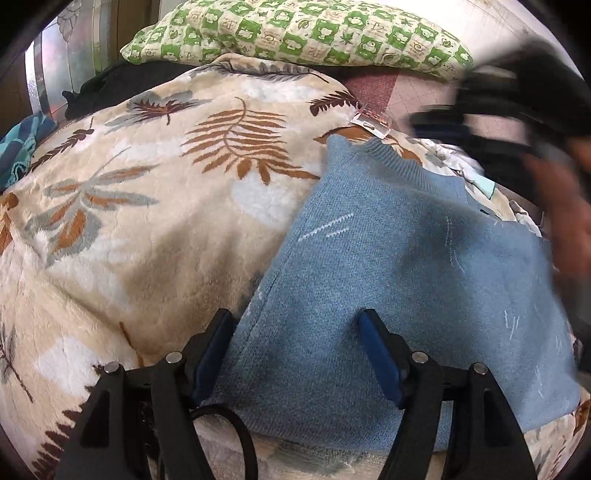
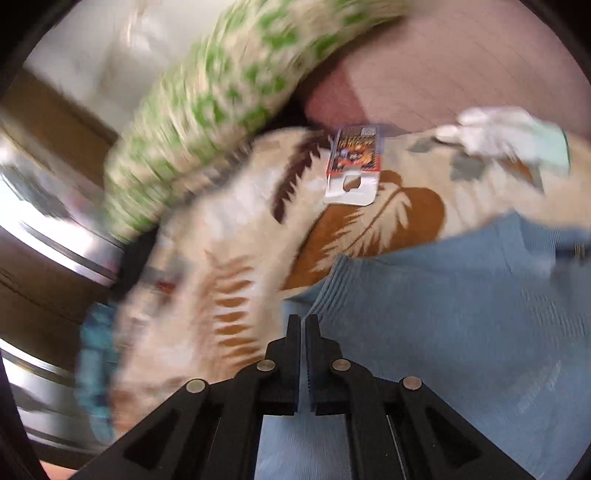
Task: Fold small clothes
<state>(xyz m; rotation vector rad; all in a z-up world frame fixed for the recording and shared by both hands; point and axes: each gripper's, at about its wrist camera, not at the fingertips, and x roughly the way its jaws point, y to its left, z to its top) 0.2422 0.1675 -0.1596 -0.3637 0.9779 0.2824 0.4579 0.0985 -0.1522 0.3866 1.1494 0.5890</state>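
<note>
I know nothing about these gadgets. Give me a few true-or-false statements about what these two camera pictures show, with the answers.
1. The left gripper has its fingers spread wide apart over the blue sweater. True.
2. The right gripper is wide open. False: its two fingers are nearly together, with nothing visible between the tips.
3. The sweater lies on a cream blanket with leaf prints. True.
4. The pillow behind the blanket is plain red. False: it has a green and cream checked pattern.
5. A small printed card lies on the blanket beyond the sweater. True.
</note>
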